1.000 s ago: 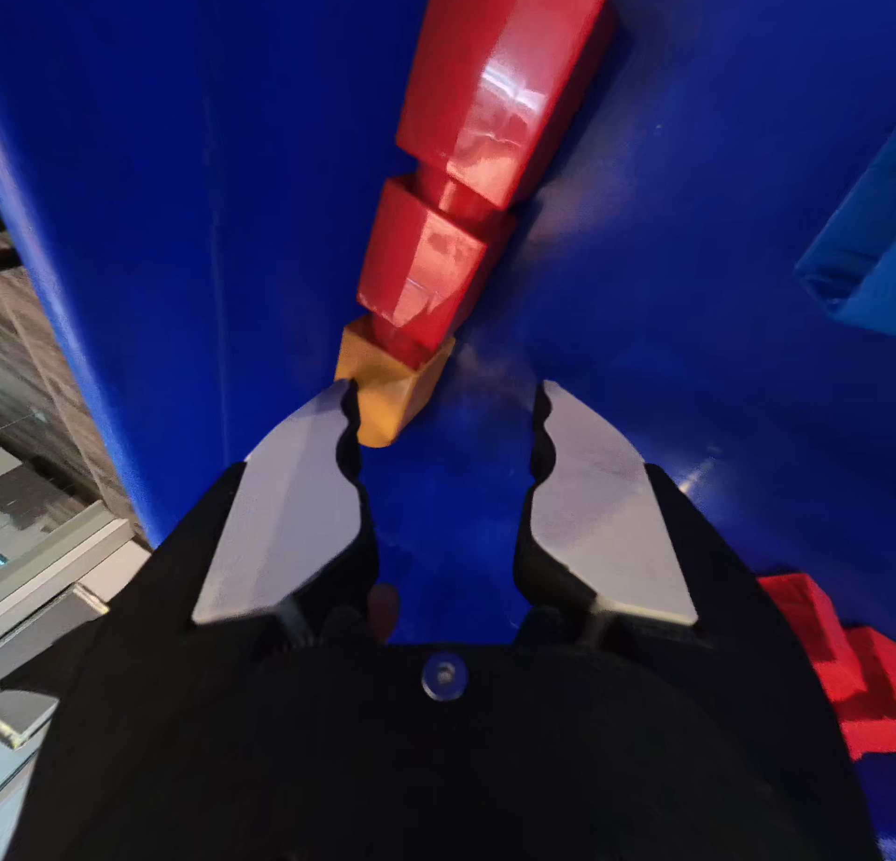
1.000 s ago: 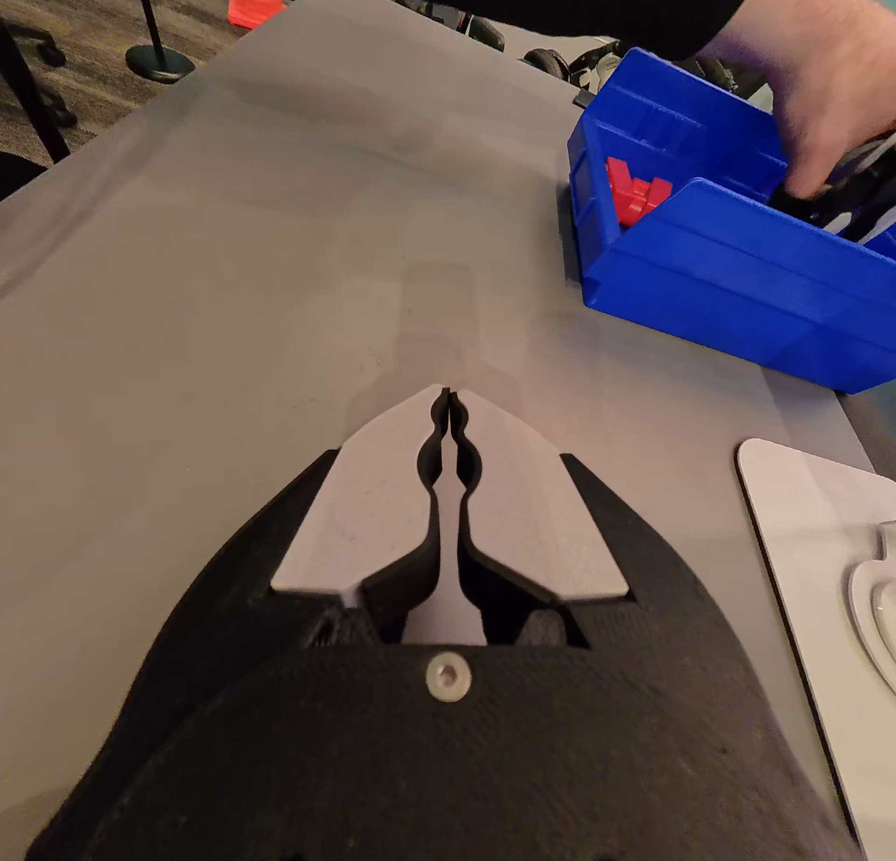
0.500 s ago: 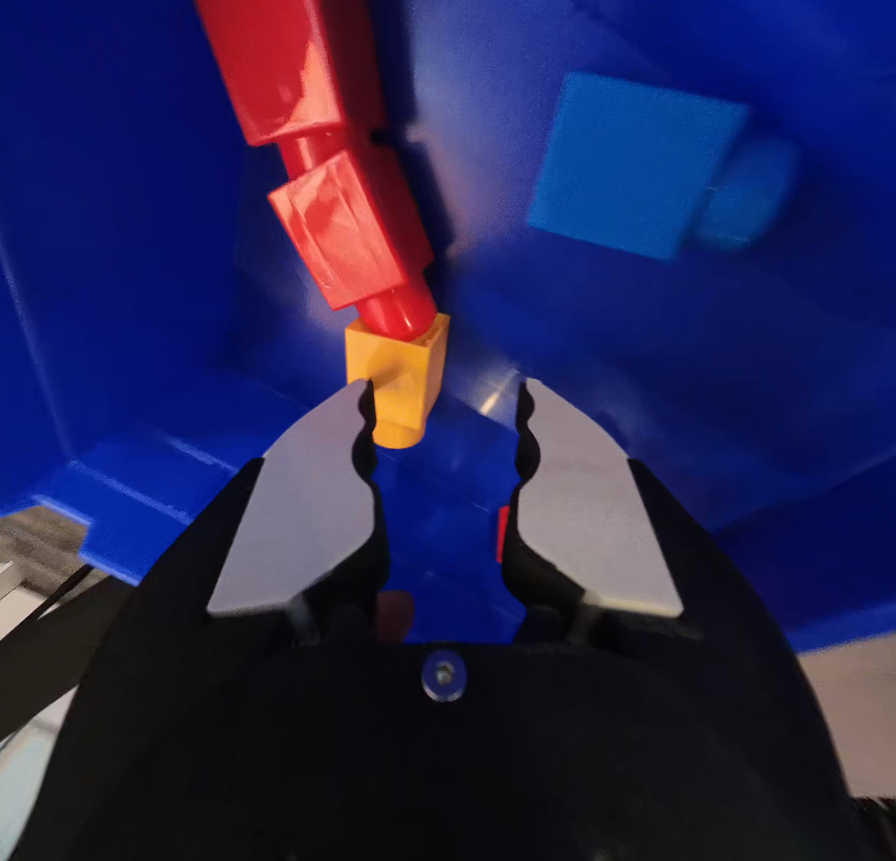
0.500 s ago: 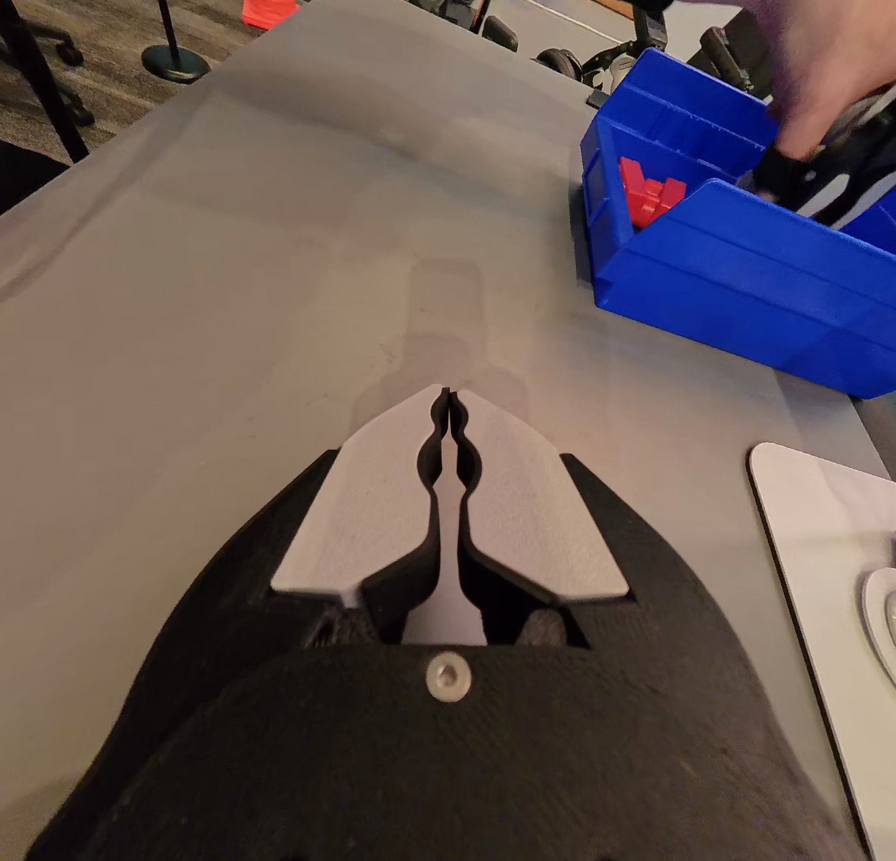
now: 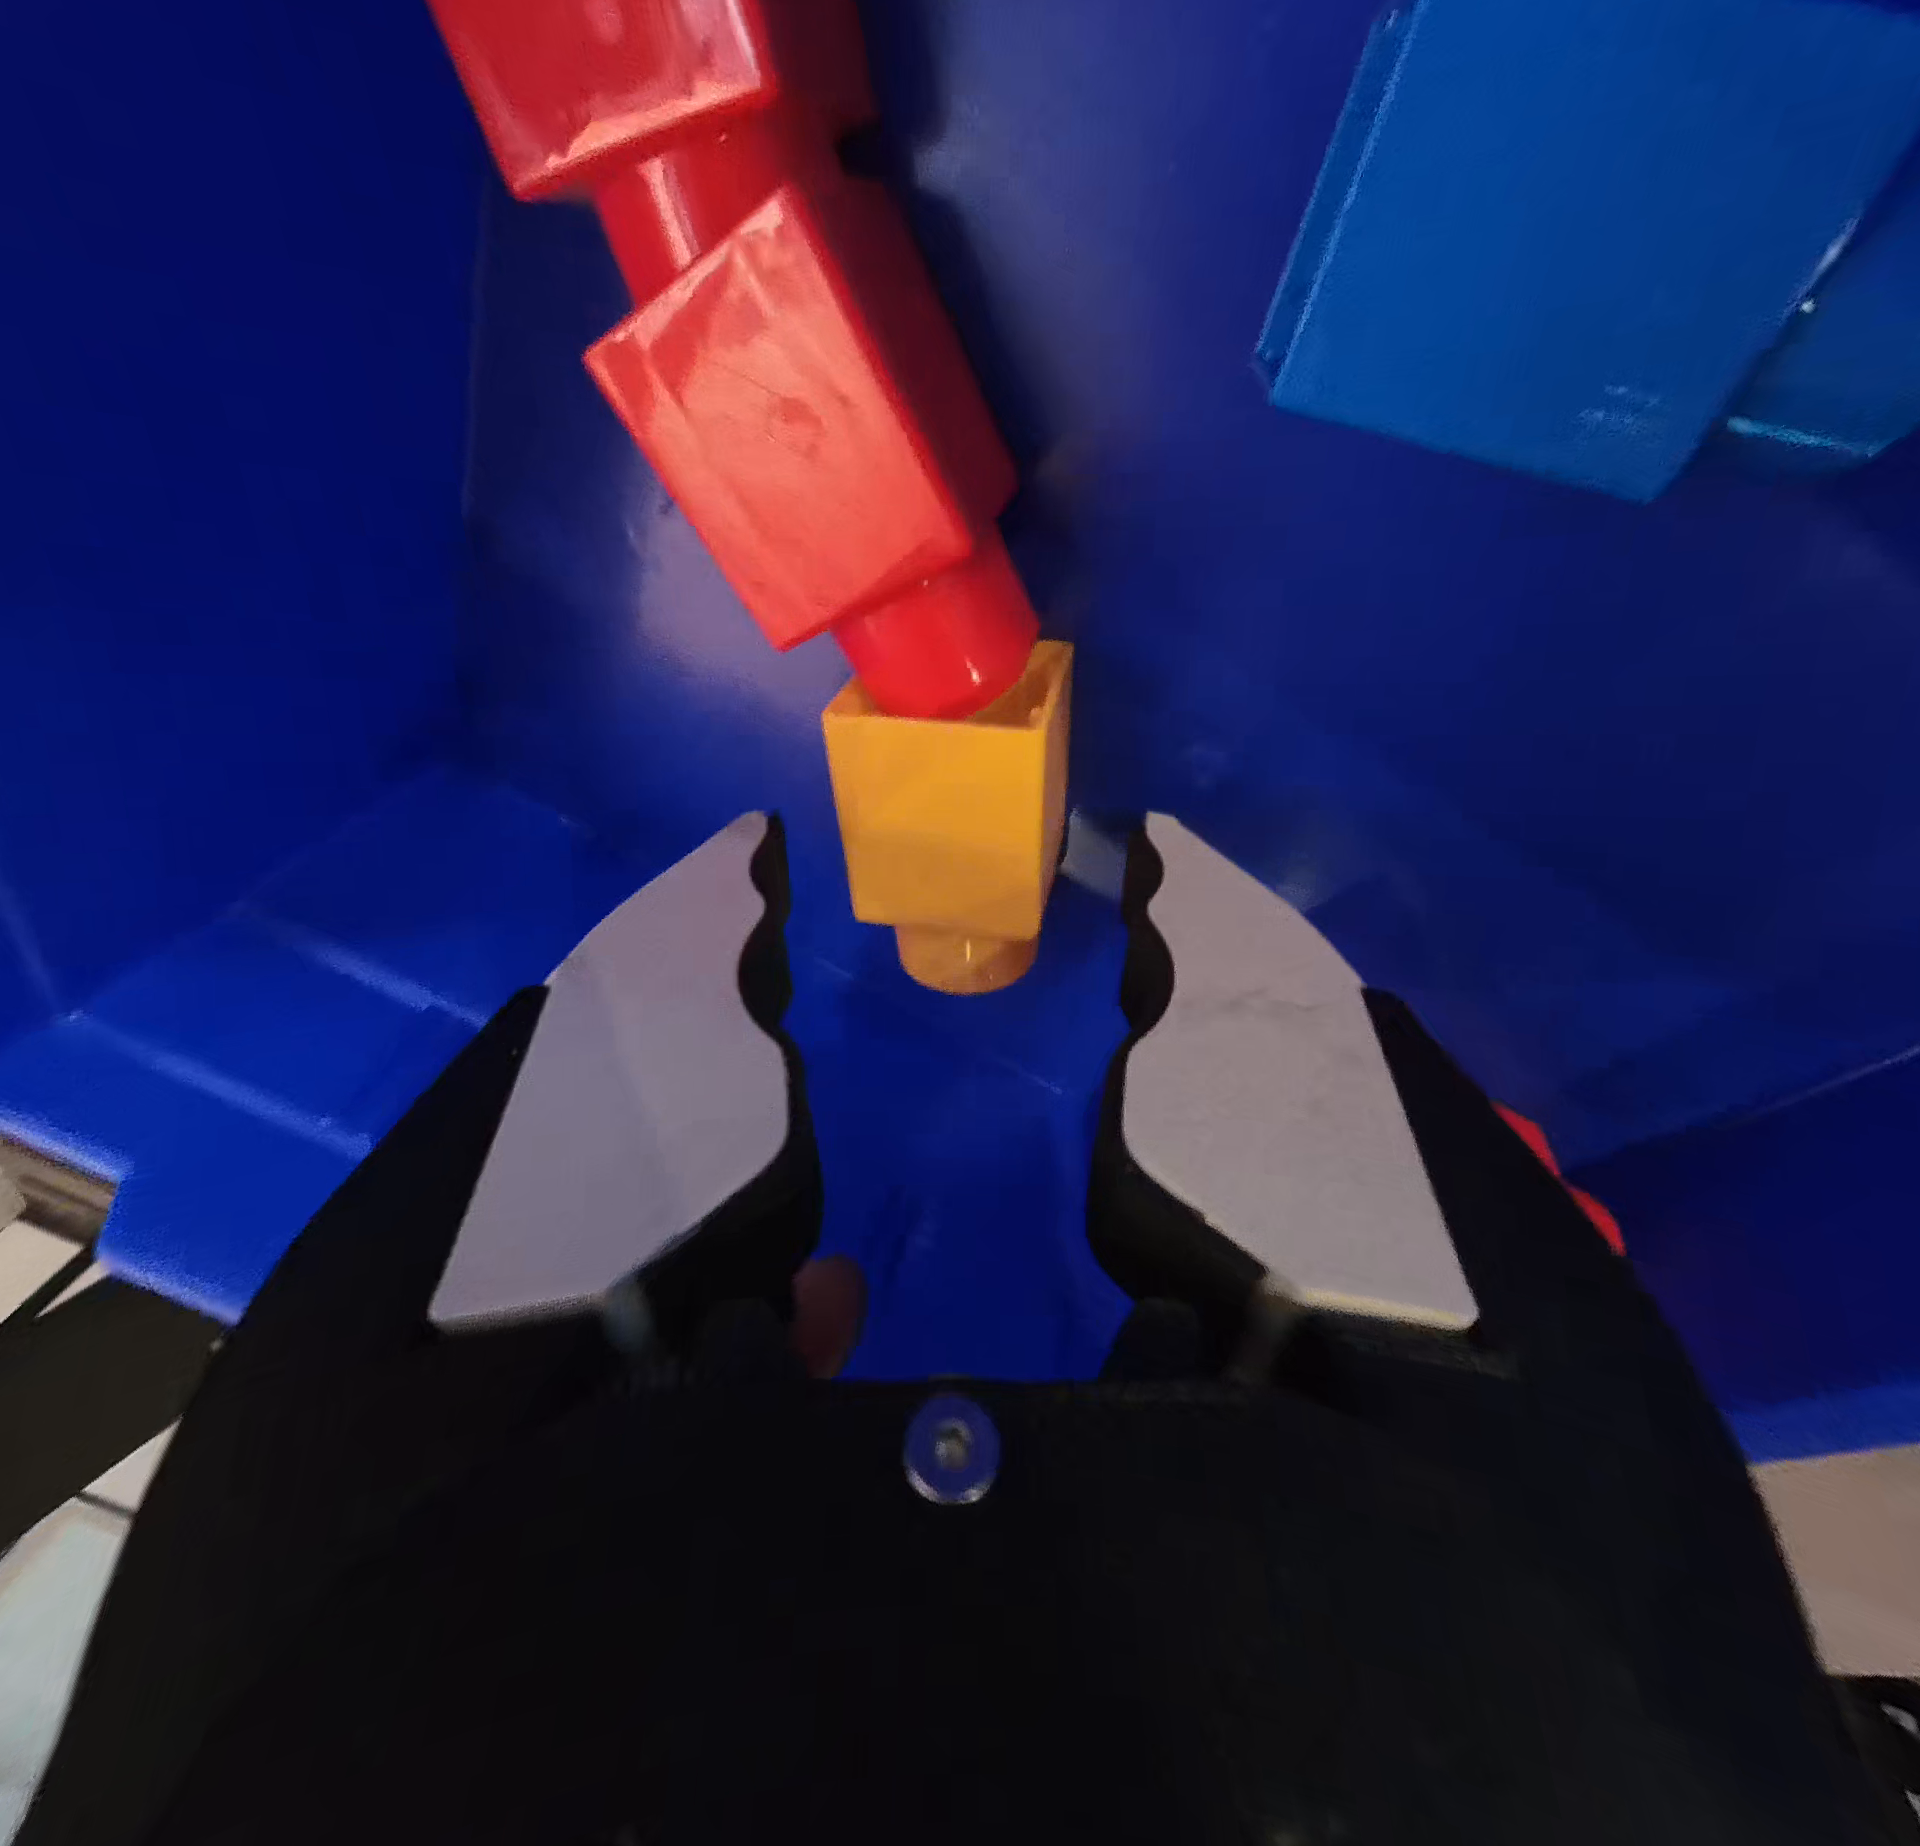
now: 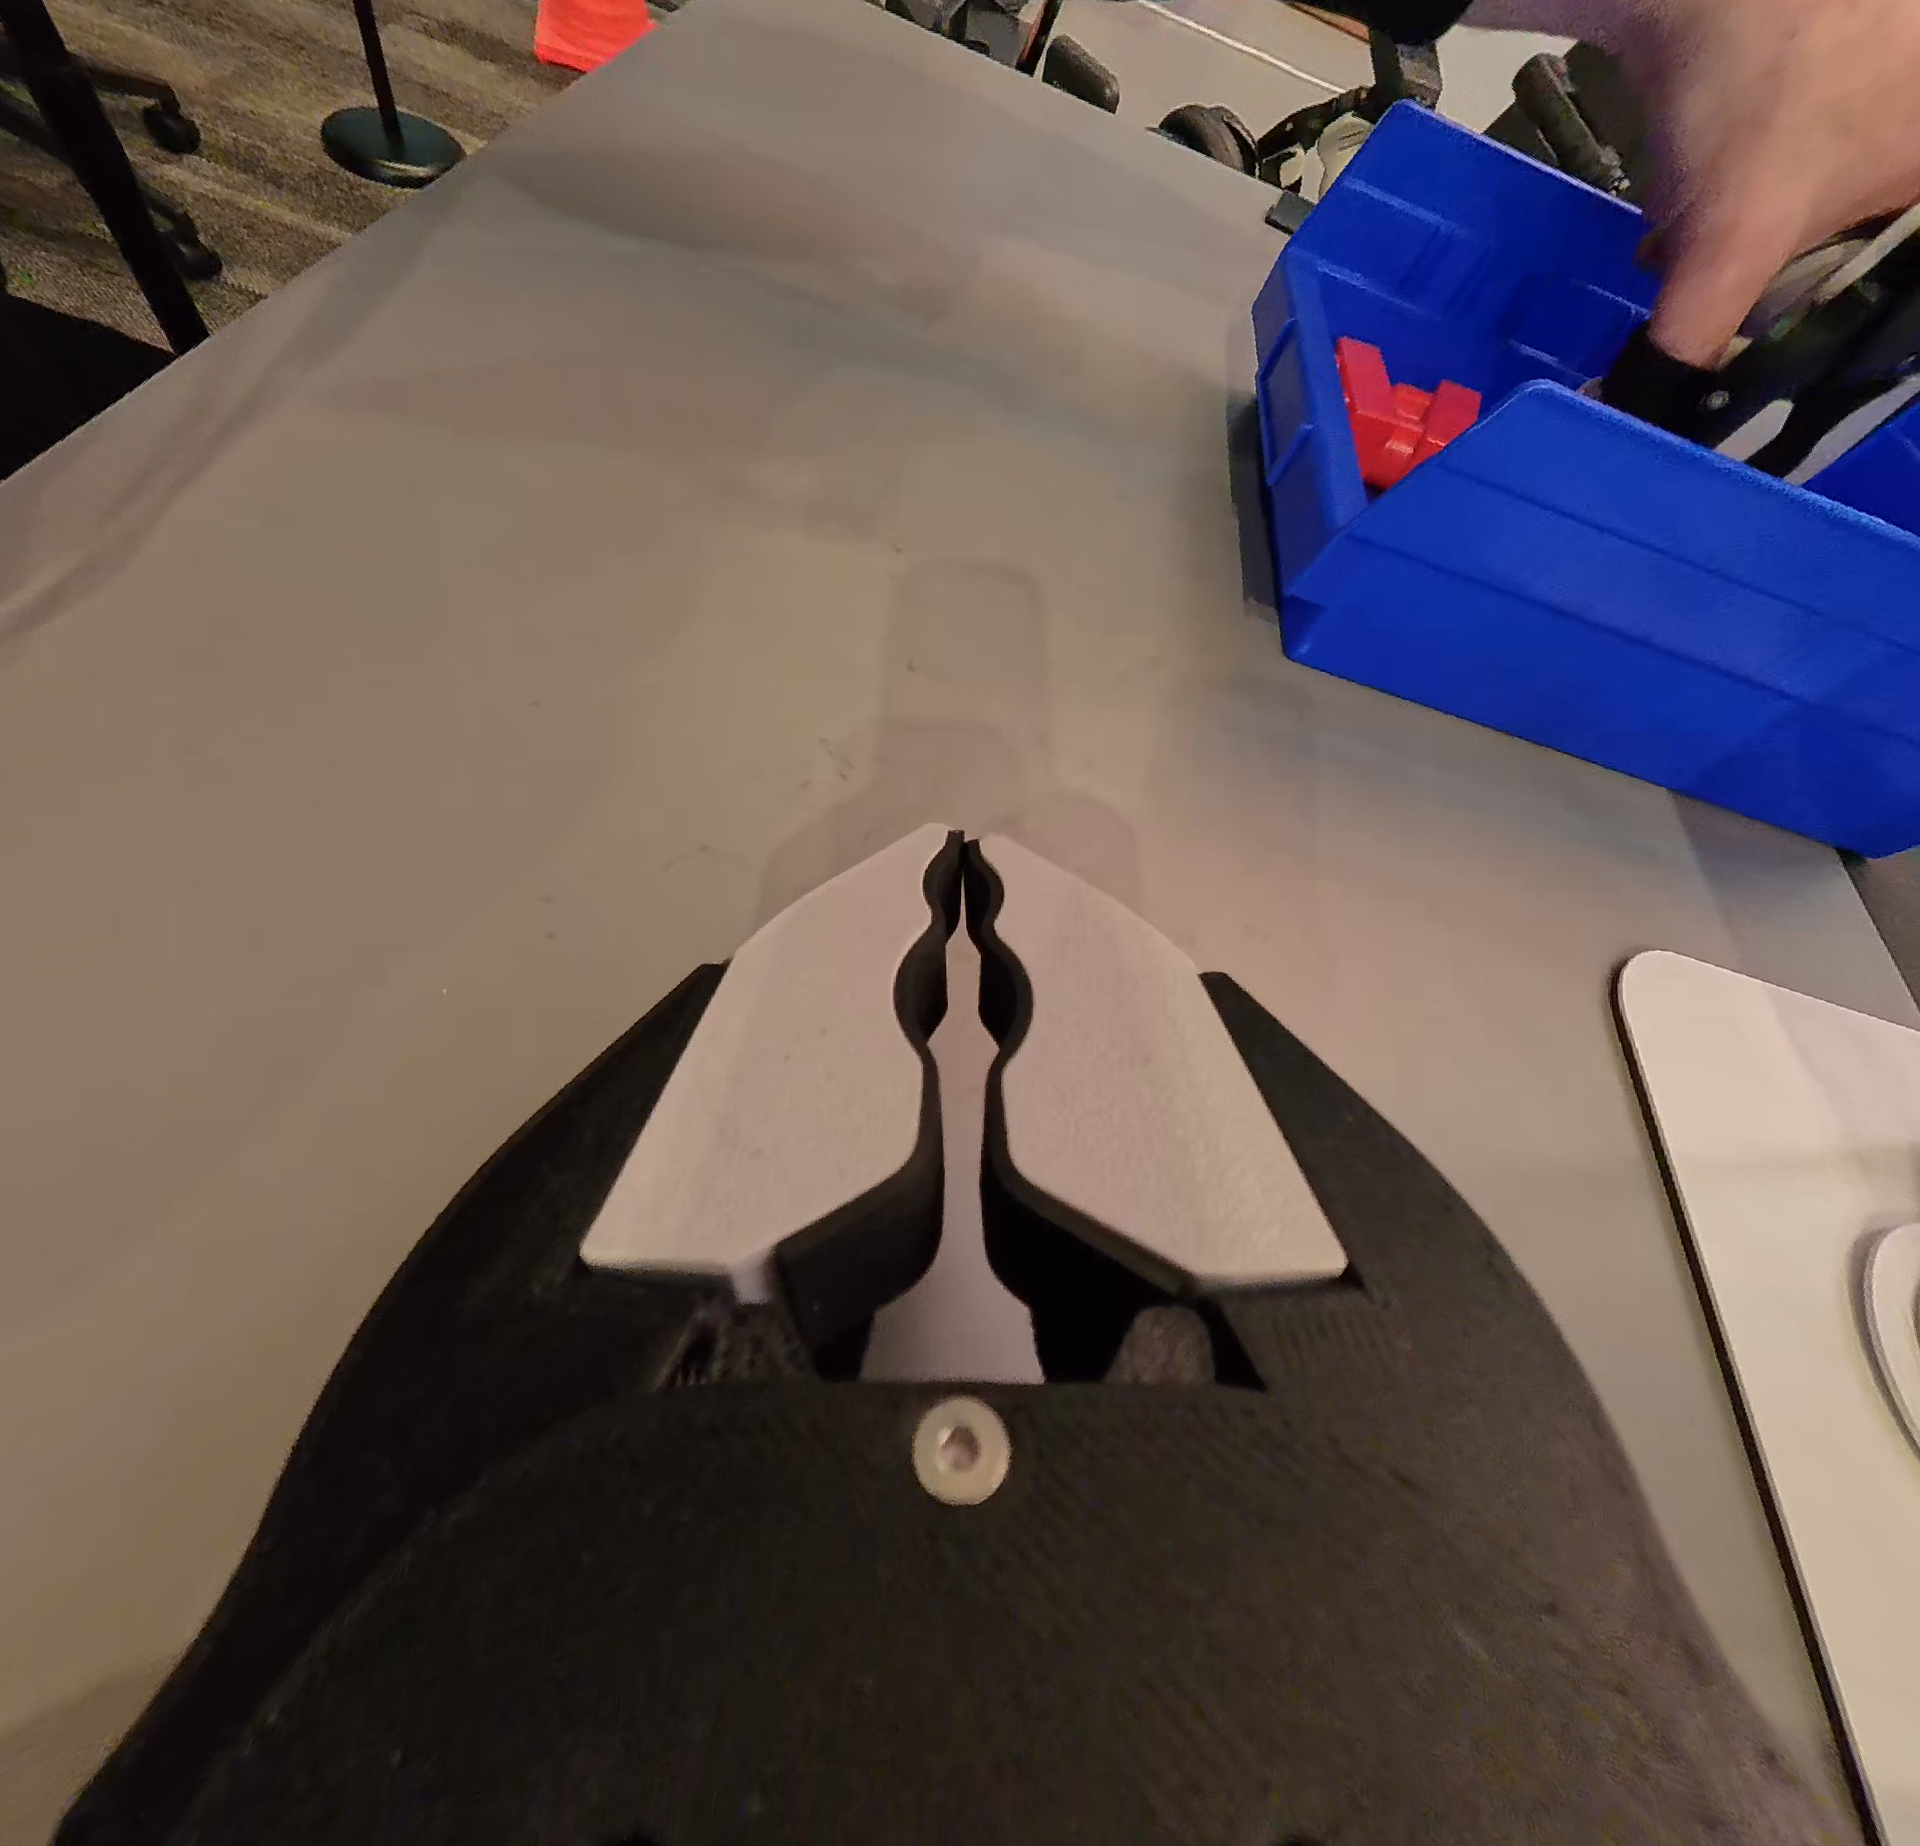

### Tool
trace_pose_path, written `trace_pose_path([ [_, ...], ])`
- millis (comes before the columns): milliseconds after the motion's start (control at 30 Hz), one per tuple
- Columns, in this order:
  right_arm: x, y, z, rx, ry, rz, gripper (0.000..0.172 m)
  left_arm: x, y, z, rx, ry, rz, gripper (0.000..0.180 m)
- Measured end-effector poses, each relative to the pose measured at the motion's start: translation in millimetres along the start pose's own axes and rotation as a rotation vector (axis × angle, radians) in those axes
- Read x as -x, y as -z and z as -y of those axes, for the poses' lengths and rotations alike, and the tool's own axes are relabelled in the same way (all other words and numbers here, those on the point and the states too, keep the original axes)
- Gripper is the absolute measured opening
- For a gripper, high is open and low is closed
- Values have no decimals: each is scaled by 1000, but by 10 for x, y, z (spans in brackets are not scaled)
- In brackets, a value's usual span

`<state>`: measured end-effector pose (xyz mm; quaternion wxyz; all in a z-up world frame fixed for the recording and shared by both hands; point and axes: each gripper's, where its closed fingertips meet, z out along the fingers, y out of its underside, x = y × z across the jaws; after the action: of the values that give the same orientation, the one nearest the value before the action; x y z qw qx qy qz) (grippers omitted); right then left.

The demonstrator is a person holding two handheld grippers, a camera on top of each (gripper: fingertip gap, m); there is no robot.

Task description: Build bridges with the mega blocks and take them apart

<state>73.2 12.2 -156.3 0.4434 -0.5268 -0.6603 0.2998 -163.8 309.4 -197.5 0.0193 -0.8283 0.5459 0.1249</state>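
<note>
Blue bin w/ red blocks, yellow block, lighter-blue block (far right); grey table.

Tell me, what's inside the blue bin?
In the bin: a yellow block stuck on two red blocks, a blue block, more red ones. The left tool hides the floor beneath it.

A grey table carries a blue bin at its far right and a white board nearer.
</note>
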Motion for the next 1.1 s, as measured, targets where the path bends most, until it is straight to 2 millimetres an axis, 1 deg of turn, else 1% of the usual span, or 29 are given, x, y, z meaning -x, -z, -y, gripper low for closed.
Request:
trace_pose_path([
  [33,1,0,-1,0,0,1,0,-10,-24,11,5,3,-6,59],
  [67,1,1,0,-1,1,1,0,-34,-32,20,9,4,-23,52],
  [100,2,1,1,-1,0,3,0,-43,-22,38,2,8,-30,50],
  [167,4,1,0,-1,0,5,0,-58,-21,38,10,4,-37,39],
  [300,11,0,-1,-1,5,7,0,-77,-18,27,28,2,-30,38],
  [400,9,8,3,-6,2,6,0,-57,8,-28,41,23,-1,38],
  [500,12,12,2,-7,4,7,0,-63,83,-48,16,24,21,37],
  [633,20,9,0,-4,10,8,0,-72,237,-80,-19,30,57,37],
  [700,17,12,-1,-4,10,5,0,-85,326,-97,-46,35,75,37],
  [800,-16,24,4,-11,-5,-12,0,-172,481,-127,-98,52,69,37],
  [900,-53,53,28,-34,-23,-28,0,-305,719,-143,-168,57,77,37],
  [1033,-77,77,29,-41,-34,-43,0,-604,1150,-115,-300,49,95,37],
  [1100,-105,89,31,-47,-48,-56,0,-832,1383,-51,-389,39,83,37],
])
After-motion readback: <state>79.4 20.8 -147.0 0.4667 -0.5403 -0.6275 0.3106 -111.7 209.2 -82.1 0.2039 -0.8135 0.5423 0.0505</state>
